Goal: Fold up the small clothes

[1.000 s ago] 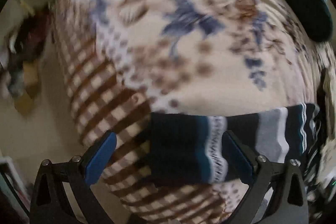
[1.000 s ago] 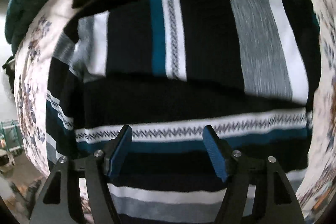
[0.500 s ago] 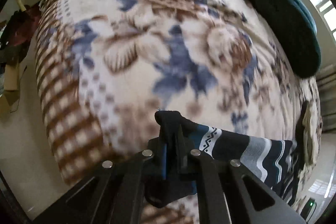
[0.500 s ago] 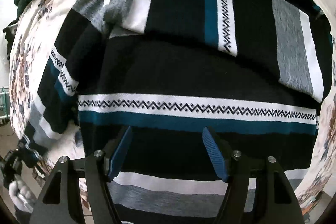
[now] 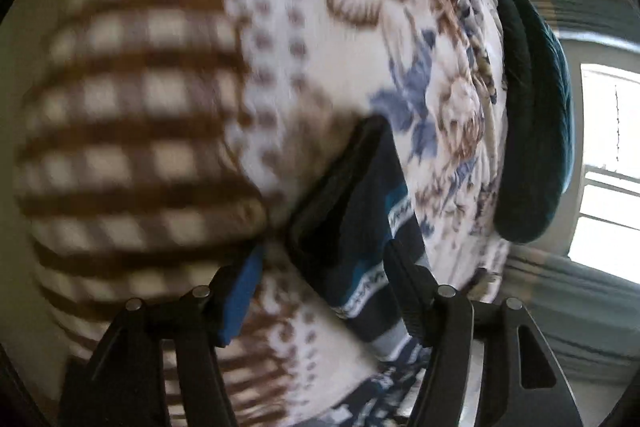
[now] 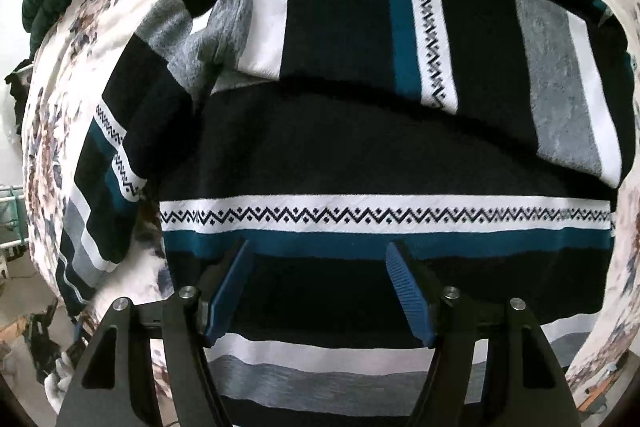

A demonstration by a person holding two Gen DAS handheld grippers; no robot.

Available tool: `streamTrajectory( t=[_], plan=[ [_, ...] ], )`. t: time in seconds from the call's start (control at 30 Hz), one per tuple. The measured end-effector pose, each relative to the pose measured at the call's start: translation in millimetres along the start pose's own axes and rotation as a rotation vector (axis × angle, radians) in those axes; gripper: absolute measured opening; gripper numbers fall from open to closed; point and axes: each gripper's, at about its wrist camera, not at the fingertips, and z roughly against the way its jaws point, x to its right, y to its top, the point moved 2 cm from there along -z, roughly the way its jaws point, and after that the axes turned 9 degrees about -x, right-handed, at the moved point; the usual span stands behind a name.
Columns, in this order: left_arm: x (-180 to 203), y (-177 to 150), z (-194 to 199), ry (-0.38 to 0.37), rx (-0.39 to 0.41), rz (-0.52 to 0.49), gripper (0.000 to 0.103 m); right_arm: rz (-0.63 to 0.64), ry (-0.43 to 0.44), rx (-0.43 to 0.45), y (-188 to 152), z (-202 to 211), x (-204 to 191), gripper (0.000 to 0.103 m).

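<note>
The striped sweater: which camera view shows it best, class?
The right wrist view: the sweater fills the frame, sharp, with one sleeve folded across its body. The left wrist view is blurred and shows only a sleeve end on the blanket.

1. A bed is covered by a floral blanket (image 5: pixel 360 27) with a brown checked border.
2. A dark teal cushion (image 5: pixel 532 131) lies at its far edge.
3. Daylight is admitted through a window (image 5: pixel 608 163).

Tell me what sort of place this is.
Most likely a bedroom: the striped sweater lies on a floral blanket spread over a bed, with a dark teal quilt and a window beyond.
</note>
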Motion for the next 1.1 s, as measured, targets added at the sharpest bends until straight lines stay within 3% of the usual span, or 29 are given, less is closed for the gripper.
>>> streamTrajectory(
  t=[0.1, 0.13, 0.17, 0.3, 0.43, 0.53, 0.63, 0.8, 0.97, 1.1],
  plan=[
    [20, 4, -21, 0.044, 0.047, -0.04, 0.057, 0.021, -0.047, 0.008, -3, -10, -2, 0.071],
    [32, 6, -24, 0.104, 0.086, -0.077, 0.039, 0.025, -0.059, 0.01, -3, -12, -1, 0.071],
    [36, 5, -21, 0.119, 0.101, -0.099, 0.005, 0.024, -0.063, 0.014, -4, -13, 1, 0.071],
    [96, -4, -19, 0.207, 0.185, -0.289, 0.006, -0.009, -0.099, 0.034, -4, -13, 15, 0.071],
    [160, -32, -22, 0.275, 0.215, -0.512, 0.005, -0.06, -0.092, 0.051, -6, -3, 40, 0.071],
    [203, -64, -37, 0.289, 0.207, -0.649, 0.005, -0.087, -0.069, 0.075, -10, 12, 61, 0.078],
    [255, -118, -70, 0.251, 0.14, -0.808, 0.005, -0.099, -0.072, 0.113, -13, 31, 84, 0.08],
    [317, -247, -155, 0.19, -0.046, -1.033, 0.005, -0.147, -0.062, 0.155, -11, 59, 134, 0.082],
    [344, -380, -236, 0.113, -0.254, -1.162, 0.006, -0.225, -0.053, 0.181, -8, 79, 205, 0.082],
    [353, -459, -277, 0.11, -0.352, -1.251, 0.007, -0.292, -0.04, 0.163, -12, 84, 263, 0.082]
  ],
)
